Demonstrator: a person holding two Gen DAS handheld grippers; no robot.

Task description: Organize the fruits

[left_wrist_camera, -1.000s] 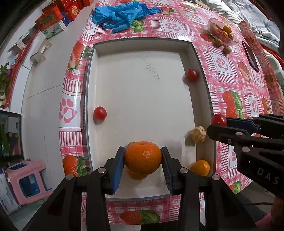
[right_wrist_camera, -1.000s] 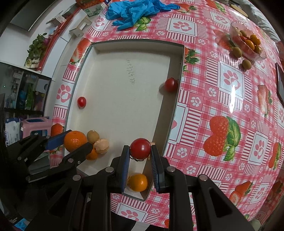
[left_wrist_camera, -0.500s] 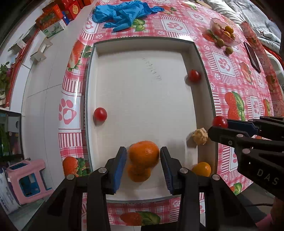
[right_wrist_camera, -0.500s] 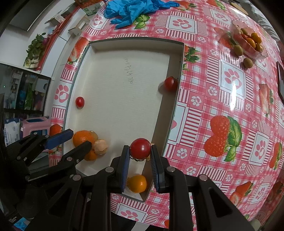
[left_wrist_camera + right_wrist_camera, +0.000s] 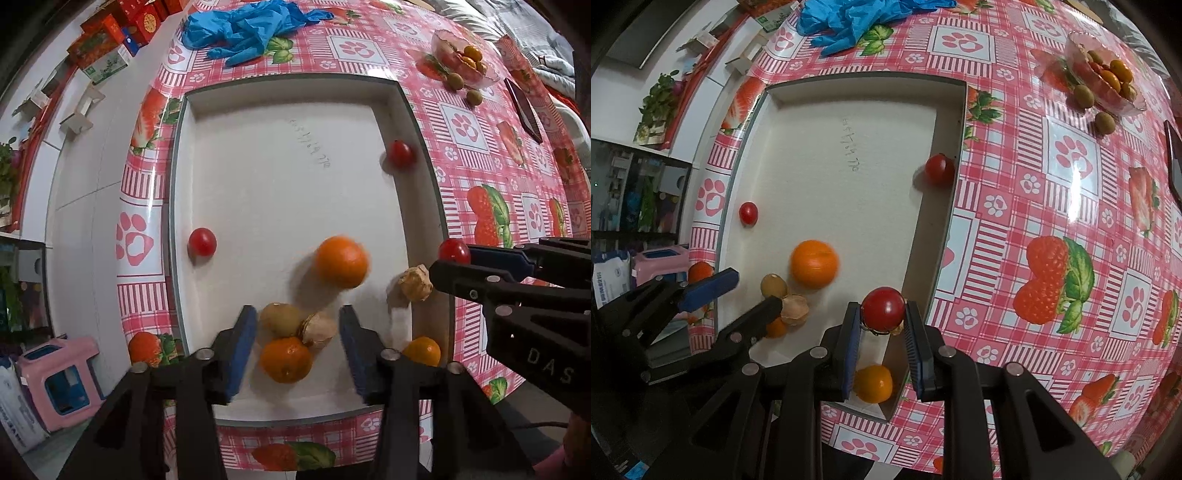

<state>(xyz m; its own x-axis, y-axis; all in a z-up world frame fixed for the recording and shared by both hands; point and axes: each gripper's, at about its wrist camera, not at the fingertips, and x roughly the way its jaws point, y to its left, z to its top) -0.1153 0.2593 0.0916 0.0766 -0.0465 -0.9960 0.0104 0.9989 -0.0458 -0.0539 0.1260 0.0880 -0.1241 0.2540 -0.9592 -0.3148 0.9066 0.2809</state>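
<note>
White and shallow, the tray (image 5: 402, 122) sits on the table (image 5: 469, 129) under a pink checked cloth printed with paws and strawberries, and it holds most of the fruit. By its left wall lies one small red tomato (image 5: 202, 242). Near the front edge a cluster rests between the fingers of the left tongs (image 5: 297, 343): a greenish-brown kiwi (image 5: 279, 319), a tan husked fruit (image 5: 319, 330) and a small mandarin (image 5: 286, 359), all touching one another. Those tongs are opening, their blue pads clear of the cluster. Just beyond them a large orange (image 5: 341, 261) lies loose on the tray floor, its outline blurred. Further right a second husked fruit (image 5: 415, 282) sits by the right wall, a second mandarin (image 5: 423, 350) lies in the front right corner, and another tomato (image 5: 400, 154) rests against the right wall farther back. The right tongs (image 5: 882, 328) are pinching a third tomato (image 5: 883, 308), glossy, round and deep red, above the tray's right front edge. At the far right a clear bowl (image 5: 1075, 51) holds several small orange, red and green fruits, too crowded to count, with two more kiwis (image 5: 1085, 96) on the cloth beside it. Blue gloves (image 5: 243, 29) lie crumpled beyond the tray.
</note>
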